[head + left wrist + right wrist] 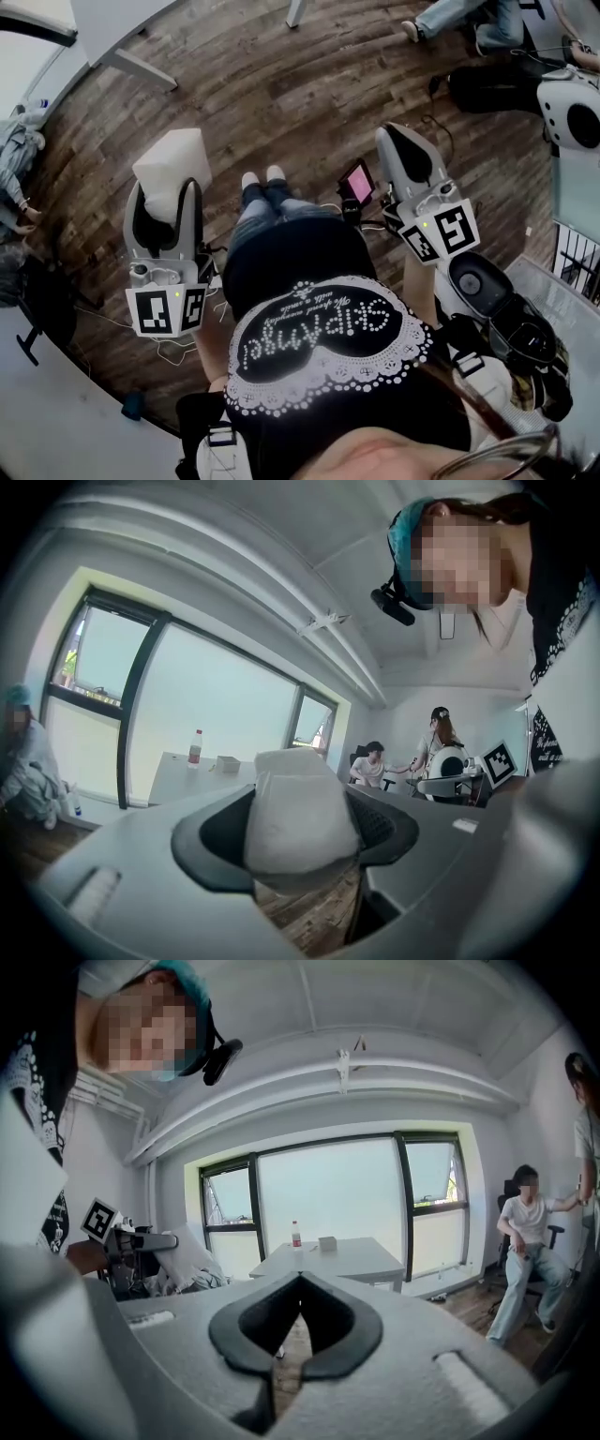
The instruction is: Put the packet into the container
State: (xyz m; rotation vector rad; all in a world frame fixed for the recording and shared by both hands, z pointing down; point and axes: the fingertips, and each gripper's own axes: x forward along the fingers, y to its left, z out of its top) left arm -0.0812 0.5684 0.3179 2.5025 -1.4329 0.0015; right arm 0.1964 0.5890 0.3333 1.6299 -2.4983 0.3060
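Observation:
A soft white packet (173, 167) sticks up from between the jaws of my left gripper (169, 192), which is shut on it, held over the wooden floor at my left. In the left gripper view the packet (300, 808) fills the gap between the dark pads (380, 827) of the left gripper (298, 841). My right gripper (400, 141) is raised at my right; in its own view the right gripper (300, 1288) has its tips touching with nothing between them. No container shows clearly in any view.
A white table (328, 1258) with a bottle (295, 1234) and a small box stands by the window. A person sits on a chair (525, 1241) to the right. A small pink screen (357, 183) and a white-and-black device (483, 281) are near my right side.

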